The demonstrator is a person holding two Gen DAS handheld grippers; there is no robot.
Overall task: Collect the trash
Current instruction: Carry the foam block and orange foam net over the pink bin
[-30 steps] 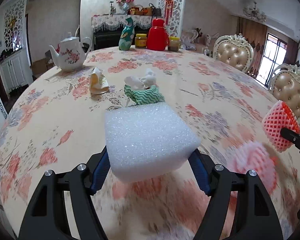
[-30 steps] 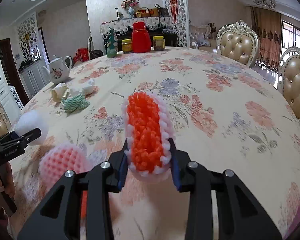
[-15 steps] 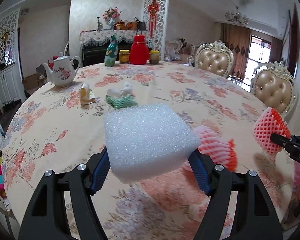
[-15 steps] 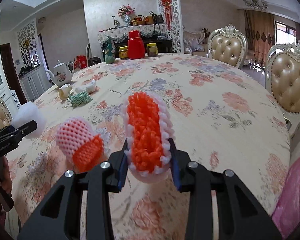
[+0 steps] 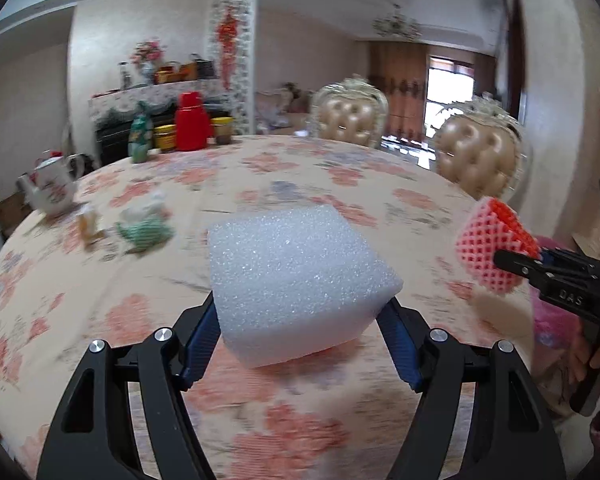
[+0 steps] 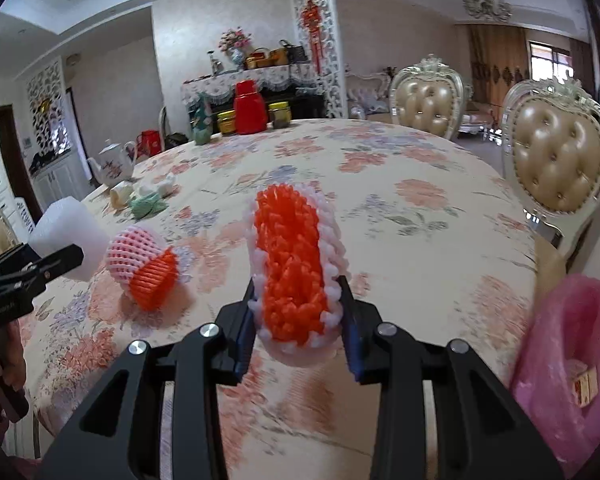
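- Left gripper point(image 5: 302, 322) clenched on a white foam block point(image 5: 295, 276), held above the near part of the flowered desk point(image 5: 340, 168).
- Right gripper point(image 6: 297, 316) clenched on an orange-and-white foam fruit net point(image 6: 293, 264), squeezed narrow between the blue pads point(image 6: 245, 336).
- Seen only from the right wrist: a second fruit net point(image 6: 145, 264) lying on the desk left of the held one, and a pink plastic bag point(image 6: 572, 364) at the near right edge, open, with a small scrap of packaging inside.
- Seen from both: crumpled green-and-white wrappers point(image 5: 143, 228) and a pale cup point(image 6: 120, 194) at far left beside a white teapot point(image 6: 113, 164).
- At the far rim, a red flask point(image 6: 249, 108) between jars.
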